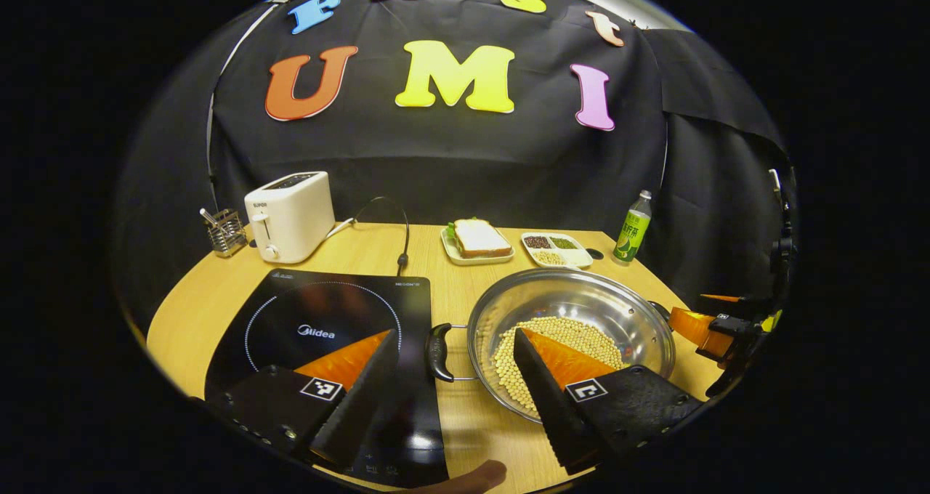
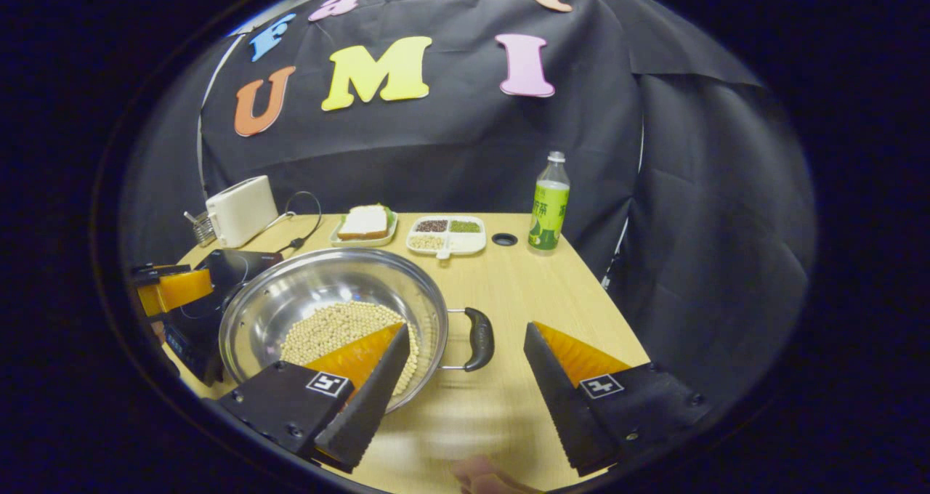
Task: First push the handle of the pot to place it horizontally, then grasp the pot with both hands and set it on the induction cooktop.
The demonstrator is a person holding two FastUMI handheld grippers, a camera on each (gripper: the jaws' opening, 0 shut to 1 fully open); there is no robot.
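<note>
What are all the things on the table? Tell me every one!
pot: one, silver, table middle, beside the cooktop
beans: many, pale yellow, inside the pot
pot handles: two, black, left and right sides
induction cooktop: one, black, left of pot
toaster: one, white, back left
utensil rack: one, metal, beside toaster
sandwich plate: one, white, back middle
divided dish: one, white, holding grains
bottle: one, green, back right
table: one, light wood
left gripper: jaws open around left handle
right gripper: jaws open around right handle
</note>
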